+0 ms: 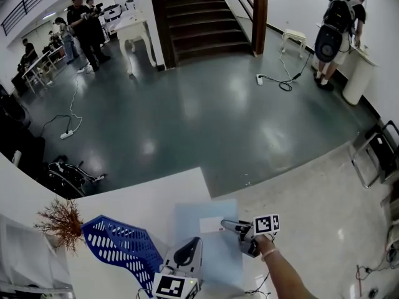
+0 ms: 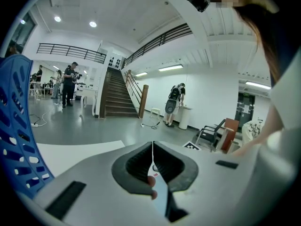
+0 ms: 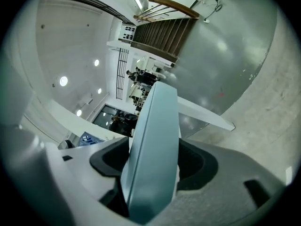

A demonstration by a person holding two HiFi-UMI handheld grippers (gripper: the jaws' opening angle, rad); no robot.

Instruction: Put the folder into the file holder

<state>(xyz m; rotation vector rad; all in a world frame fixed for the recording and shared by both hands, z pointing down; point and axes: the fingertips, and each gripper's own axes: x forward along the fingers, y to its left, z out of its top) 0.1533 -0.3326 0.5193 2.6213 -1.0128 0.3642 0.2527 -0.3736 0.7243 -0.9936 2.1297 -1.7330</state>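
Note:
A pale blue folder (image 1: 209,245) is held up over the white table (image 1: 131,207), right of the blue perforated file holder (image 1: 118,245). My left gripper (image 1: 190,249) is shut on the folder's near left edge. From the right, my right gripper (image 1: 234,227) is shut on its far right edge. In the left gripper view the folder (image 2: 160,197) shows edge-on as a thin sheet pinched in the left gripper (image 2: 153,166), with the file holder (image 2: 14,140) close at the left. The folder (image 3: 155,140) rises wide between the jaws of the right gripper (image 3: 153,161).
A dried brown plant (image 1: 60,220) stands left of the file holder. The table's far edge (image 1: 156,182) drops to a grey floor with cables (image 1: 68,129). A staircase (image 1: 206,17) is at the back. People (image 1: 84,20) stand at the far left, another person (image 1: 336,30) at the right.

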